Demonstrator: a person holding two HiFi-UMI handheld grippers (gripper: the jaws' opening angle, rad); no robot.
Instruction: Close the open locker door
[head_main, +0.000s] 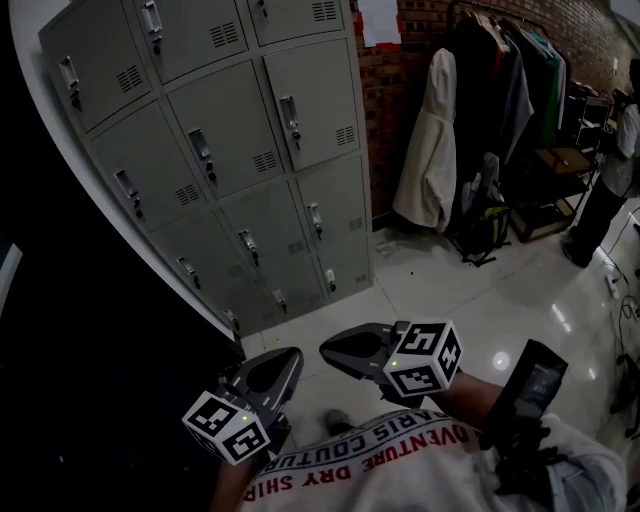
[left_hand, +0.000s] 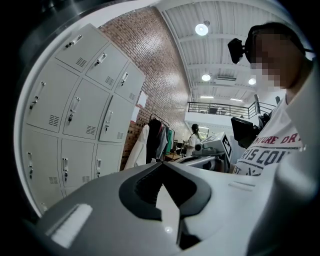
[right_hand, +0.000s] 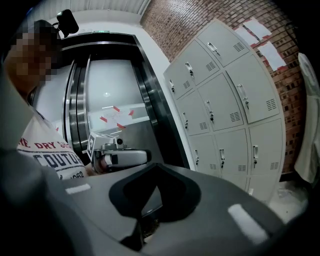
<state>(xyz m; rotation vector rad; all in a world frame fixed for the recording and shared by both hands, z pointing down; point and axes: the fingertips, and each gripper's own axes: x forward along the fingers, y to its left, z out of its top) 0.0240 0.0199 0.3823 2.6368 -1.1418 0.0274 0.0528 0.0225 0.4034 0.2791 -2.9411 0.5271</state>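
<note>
Starting at the far left, steel lift doors (right_hand: 107, 100) show in the right gripper view, just beside a tall bank of grey lockers (head_main: 150, 215) that fills the upper left of the head view. The locker doors (head_main: 310, 115) that can be seen, each with a small latch handle and a vent grille, all appear to lie flush with the cabinet front; none can be picked out as standing ajar from these angles. To the right of the lockers runs a red brick wall (head_main: 400, 70) with a white paper sheet (head_main: 378, 20) fixed high up. A white coat (head_main: 428, 150) hangs against it, and next comes a clothes rack (head_main: 510, 70) crowded with dark garments, with a dark backpack (head_main: 485, 225) on the glossy pale floor (head_main: 450, 290) below. A second person (head_main: 610, 180) stands at the far right edge. Low in the head view, close to the wearer's white printed T-shirt (head_main: 400, 470), both tools are held well away from the lockers. The left gripper (head_main: 292, 358) has its claw closed, tips meeting, with nothing between them. The right gripper (head_main: 330, 352), just beside it and pointing across toward it, is likewise closed tip to tip and holds nothing.
</note>
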